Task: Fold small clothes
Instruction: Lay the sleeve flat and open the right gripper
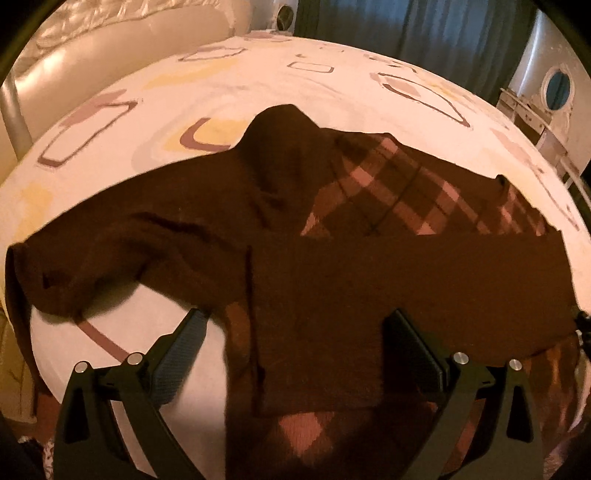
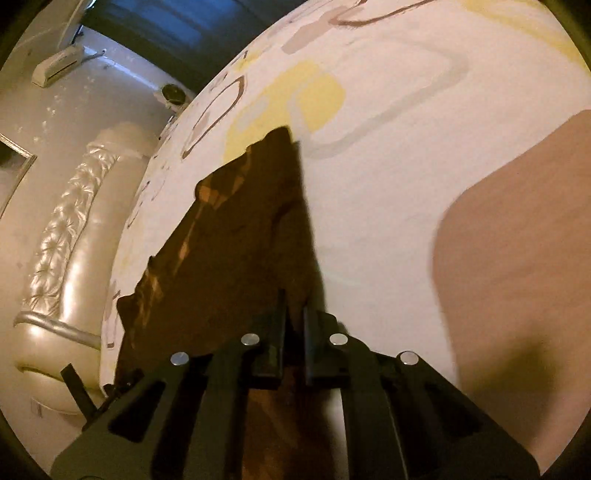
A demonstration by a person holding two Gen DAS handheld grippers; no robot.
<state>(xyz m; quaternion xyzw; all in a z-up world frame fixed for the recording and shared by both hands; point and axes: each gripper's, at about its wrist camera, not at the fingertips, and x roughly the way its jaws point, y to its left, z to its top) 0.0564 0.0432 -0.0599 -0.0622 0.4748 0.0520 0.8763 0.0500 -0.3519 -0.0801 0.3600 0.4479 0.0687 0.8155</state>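
Note:
A dark brown sweater with a pink argyle front (image 1: pixel 388 192) lies spread on the patterned bed sheet (image 1: pixel 229 85). One sleeve reaches left; a plain brown panel (image 1: pixel 406 288) is folded across the near part. My left gripper (image 1: pixel 295 321) is open, its fingers just above the folded panel, holding nothing. In the right wrist view my right gripper (image 2: pixel 295 314) is shut on an edge of the sweater (image 2: pixel 240 236), which stretches away from it over the sheet (image 2: pixel 388 166).
A padded cream headboard (image 1: pixel 110 55) stands at the left of the bed and also shows in the right wrist view (image 2: pixel 74 240). Dark curtains (image 1: pixel 424 26) hang at the back. A white dresser with a round mirror (image 1: pixel 554 92) stands at the right.

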